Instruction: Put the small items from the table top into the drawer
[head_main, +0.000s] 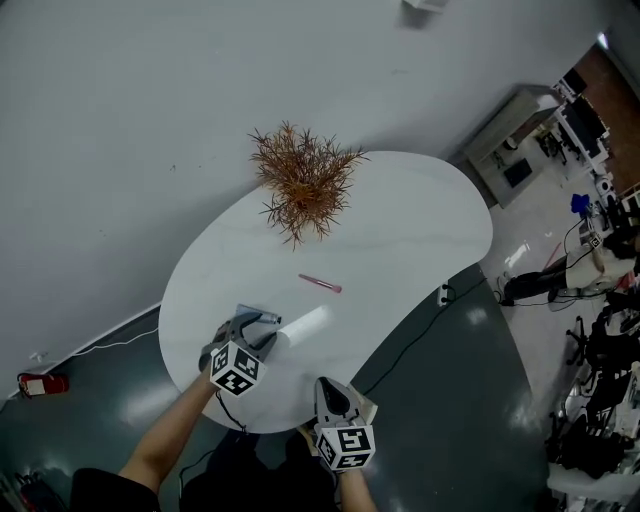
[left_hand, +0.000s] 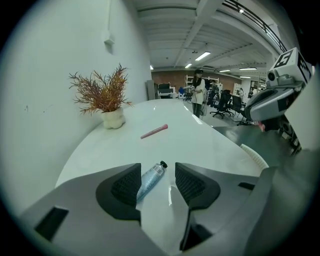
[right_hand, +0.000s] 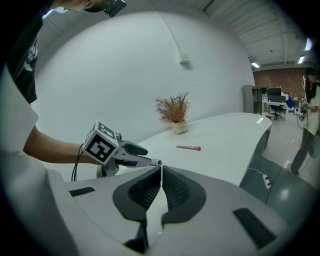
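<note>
A small pale-blue tube with a black cap (left_hand: 150, 179) lies on the white oval table (head_main: 400, 230), showing as a whitish bar (head_main: 303, 325) in the head view. My left gripper (left_hand: 156, 174) is open around it, with the tube close to the left pad and the right pad apart from it. From above, the left gripper (head_main: 262, 326) is near the table's front left. A pink pen (head_main: 320, 284) lies further in, toward the middle (left_hand: 154, 131). My right gripper (right_hand: 161, 172) is shut with nothing in it, at the table's near edge (head_main: 335, 398). No drawer is in view.
A dry reddish plant in a white pot (head_main: 303, 185) stands at the table's far side by the wall. A power strip (head_main: 443, 295) and cable lie on the floor to the right. Office chairs, desks and a standing person (left_hand: 199, 92) are far off.
</note>
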